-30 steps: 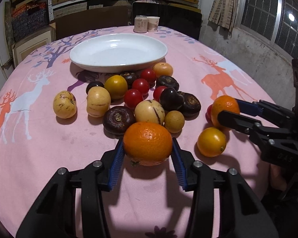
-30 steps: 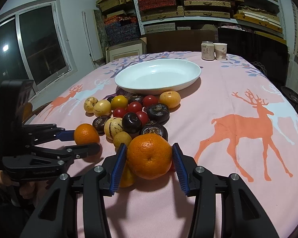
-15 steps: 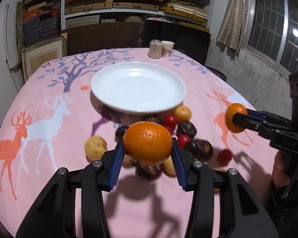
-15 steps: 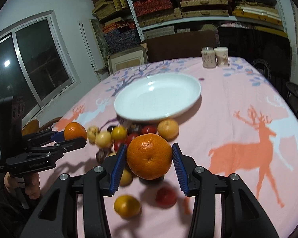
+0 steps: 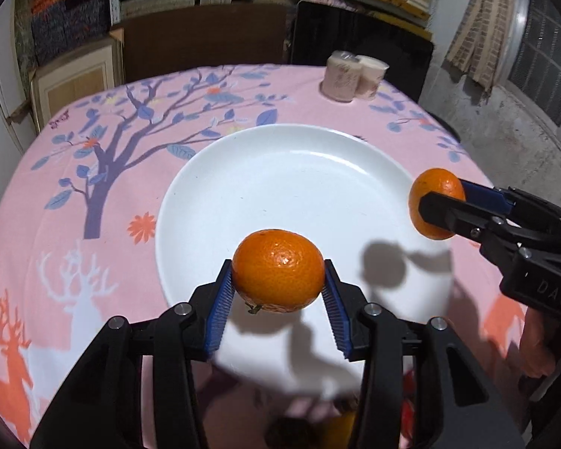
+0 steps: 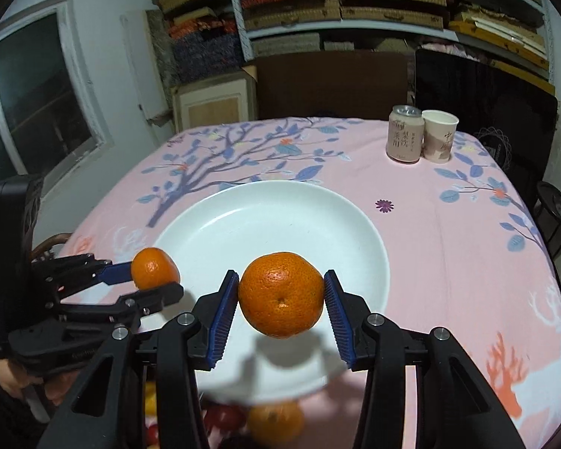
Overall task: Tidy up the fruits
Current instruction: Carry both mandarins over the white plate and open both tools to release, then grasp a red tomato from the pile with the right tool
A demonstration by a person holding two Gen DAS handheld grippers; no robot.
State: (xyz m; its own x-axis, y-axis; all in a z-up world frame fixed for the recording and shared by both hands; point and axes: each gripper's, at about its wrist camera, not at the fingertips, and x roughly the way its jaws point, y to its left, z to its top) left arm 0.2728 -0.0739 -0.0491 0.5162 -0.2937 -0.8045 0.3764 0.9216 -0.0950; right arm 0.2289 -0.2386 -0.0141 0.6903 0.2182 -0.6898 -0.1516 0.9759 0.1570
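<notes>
My left gripper (image 5: 278, 299) is shut on an orange (image 5: 278, 270) and holds it above the near part of the empty white plate (image 5: 280, 172). My right gripper (image 6: 280, 299) is shut on a second orange (image 6: 280, 293) above the plate's near rim (image 6: 355, 209). In the left wrist view the right gripper (image 5: 441, 205) and its orange (image 5: 435, 187) hang over the plate's right edge. In the right wrist view the left gripper (image 6: 157, 280) and its orange (image 6: 153, 271) are at the plate's left edge. The other fruits lie below the grippers, mostly hidden; one orange fruit (image 6: 275, 421) shows.
A drink can (image 6: 404, 134) and a paper cup (image 6: 438, 135) stand at the far side of the pink tablecloth (image 6: 467, 243). Shelves and boxes stand behind the table. A round dark stool (image 6: 557, 220) is at the right.
Both grippers have lifted their oranges off the fruit pile and carried them forward; they now hang over the plate. The fruit pile has dropped below the views.
</notes>
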